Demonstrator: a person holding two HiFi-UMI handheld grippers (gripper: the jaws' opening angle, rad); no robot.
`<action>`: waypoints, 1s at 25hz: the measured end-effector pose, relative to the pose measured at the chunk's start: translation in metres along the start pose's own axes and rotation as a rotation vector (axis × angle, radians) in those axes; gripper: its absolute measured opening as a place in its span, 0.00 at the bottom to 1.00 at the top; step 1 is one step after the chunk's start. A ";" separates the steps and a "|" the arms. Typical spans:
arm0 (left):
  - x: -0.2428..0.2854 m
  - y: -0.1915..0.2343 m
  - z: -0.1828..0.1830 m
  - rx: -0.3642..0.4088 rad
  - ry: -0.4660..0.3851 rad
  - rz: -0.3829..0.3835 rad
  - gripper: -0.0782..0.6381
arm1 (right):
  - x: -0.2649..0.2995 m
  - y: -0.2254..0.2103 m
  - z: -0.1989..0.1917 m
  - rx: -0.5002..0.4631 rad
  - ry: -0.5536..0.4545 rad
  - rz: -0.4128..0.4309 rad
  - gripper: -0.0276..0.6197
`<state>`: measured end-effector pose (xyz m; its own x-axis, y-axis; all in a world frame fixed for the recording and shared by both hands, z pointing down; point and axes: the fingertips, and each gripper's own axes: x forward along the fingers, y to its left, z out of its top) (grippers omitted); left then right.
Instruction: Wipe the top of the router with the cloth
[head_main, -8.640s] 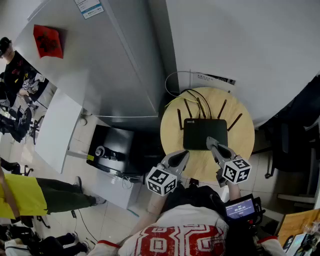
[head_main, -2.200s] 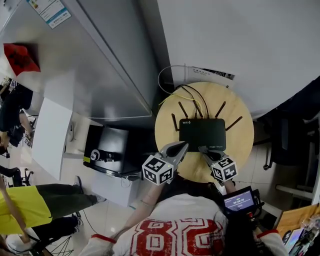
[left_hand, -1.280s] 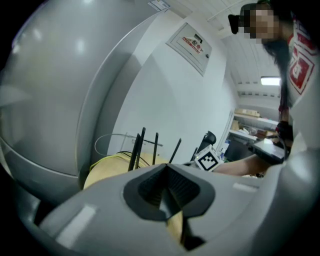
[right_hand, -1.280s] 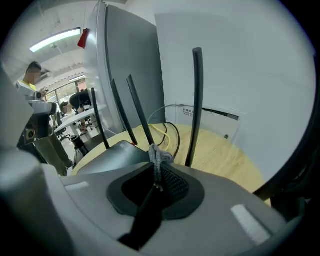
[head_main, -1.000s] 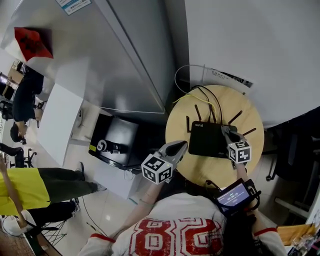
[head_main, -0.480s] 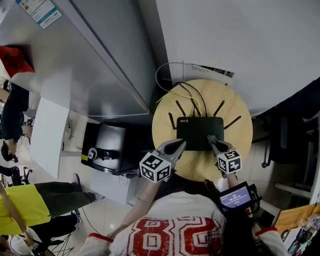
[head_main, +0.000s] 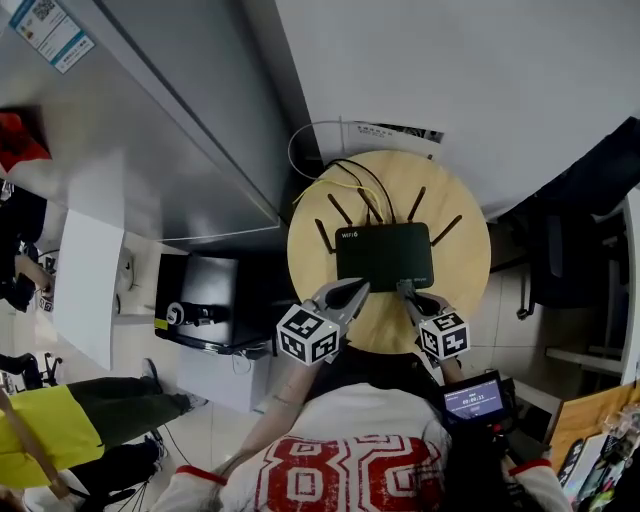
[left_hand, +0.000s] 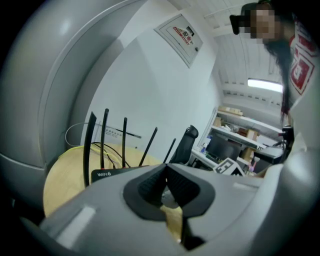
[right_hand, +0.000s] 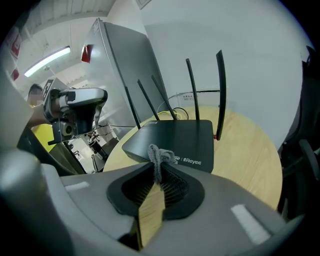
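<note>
Grey cloth (right_hand: 159, 156): small bunched tuft clamped between the jaws of the right gripper (right_hand: 156, 169); only the tuft shows past the jaw tips.
Cloth position: at the near edge of the router (right_hand: 175, 140), toward its right corner, beside the printed brand name. Contact with the casing cannot be confirmed.
Right gripper (head_main: 403, 288): closed on the cloth, tips at the router's near edge, pointing far; marker cube (head_main: 444, 336) nearest the person.
Left gripper (head_main: 360, 287): jaws together at the tips with nothing between them, near the router's near-left corner, apart from the casing.
Left gripper view: jaw tips (left_hand: 166, 172) meet in front of the router's labelled edge (left_hand: 107, 173).
Router (head_main: 385, 256): flat black box lying on the round wooden table (head_main: 465, 270), about central.
Router long axis: left to right across the table.
Router orientation: antenna edge faces far, toward the white wall; the plain long edge faces the person.
Antennas (head_main: 415, 205): thin black rods along the far edge, upright and splayed outward.
Cables (head_main: 350, 180): black and yellow leads running from the far edge off the far-left rim of the table.
</note>
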<state>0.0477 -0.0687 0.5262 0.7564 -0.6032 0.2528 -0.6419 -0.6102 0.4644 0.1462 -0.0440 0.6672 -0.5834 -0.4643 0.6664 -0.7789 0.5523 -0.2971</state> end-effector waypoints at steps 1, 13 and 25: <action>0.000 -0.001 -0.001 0.000 0.001 0.001 0.11 | 0.000 -0.001 0.001 0.000 -0.001 0.003 0.10; -0.024 0.021 0.006 -0.006 -0.028 0.083 0.11 | 0.027 -0.063 0.071 -0.090 -0.040 -0.079 0.10; -0.048 0.042 0.010 -0.015 -0.037 0.152 0.11 | 0.048 -0.106 0.098 -0.218 0.004 -0.214 0.10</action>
<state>-0.0167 -0.0701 0.5252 0.6455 -0.7066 0.2899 -0.7464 -0.5030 0.4358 0.1783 -0.1927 0.6640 -0.4097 -0.5836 0.7011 -0.8163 0.5776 0.0038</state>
